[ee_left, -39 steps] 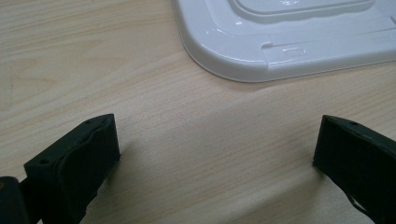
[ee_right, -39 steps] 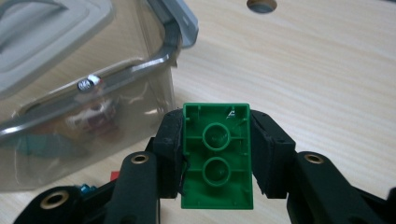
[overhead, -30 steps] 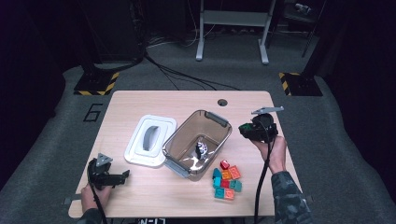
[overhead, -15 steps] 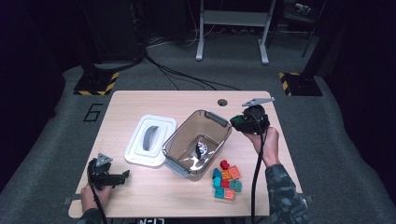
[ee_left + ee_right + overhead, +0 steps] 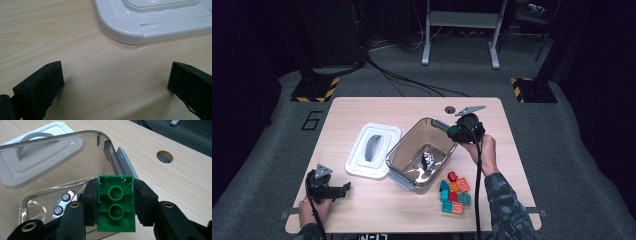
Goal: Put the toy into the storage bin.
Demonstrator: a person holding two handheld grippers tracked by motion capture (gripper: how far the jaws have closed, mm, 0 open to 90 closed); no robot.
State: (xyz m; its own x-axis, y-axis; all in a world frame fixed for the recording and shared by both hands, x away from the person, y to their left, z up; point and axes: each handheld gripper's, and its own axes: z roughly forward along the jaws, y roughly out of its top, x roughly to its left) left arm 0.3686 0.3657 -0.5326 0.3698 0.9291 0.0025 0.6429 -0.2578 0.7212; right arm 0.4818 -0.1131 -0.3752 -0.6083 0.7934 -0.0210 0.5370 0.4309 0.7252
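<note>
Holding a toy car [image 5: 427,161], the clear bin [image 5: 404,159] sits mid-worktop [image 5: 532,165] beside its white lid [image 5: 373,150]. The right gripper [image 5: 116,202] pinches a green block [image 5: 116,203] over the bin's rim (fingers tight on its sides). The left gripper [image 5: 116,82] rests spread, fingers [image 5: 40,87] cut off at the frame edge.

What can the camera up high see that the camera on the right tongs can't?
The high view alone has the pile of coloured blocks and the left tongs, open and empty. The right gripper view alone reveals the green brick's hollow underside, clamped between the right tongs. Both share the clear bin, the toy car inside it, the white lid and the table's round hole.
</note>
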